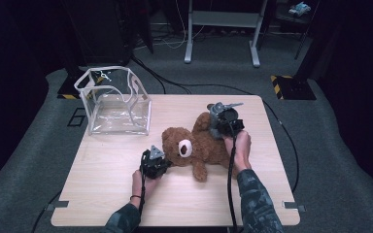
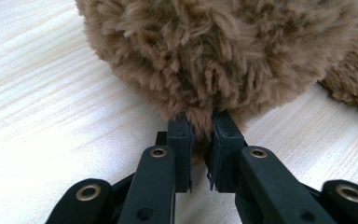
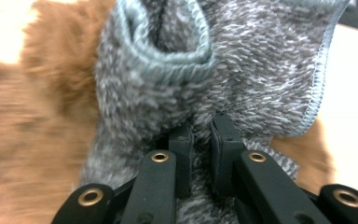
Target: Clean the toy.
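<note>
My left gripper (image 2: 200, 128) pinches the fur of the teddy bear's (image 1: 194, 148) head at tabletop (image 1: 107, 194) centre, fingers (image 2: 181, 144) narrow, anchoring it. Farther right, my right gripper (image 3: 200, 128) clamps the grey garment (image 3: 242, 79) over the bear's body, likely to dress it. The clear bag (image 1: 114, 102) stands far left.

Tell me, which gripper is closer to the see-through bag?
Left. The left gripper pinches the teddy bear's head, nearer the clear bag; the right gripper is farther, across the bear.
</note>
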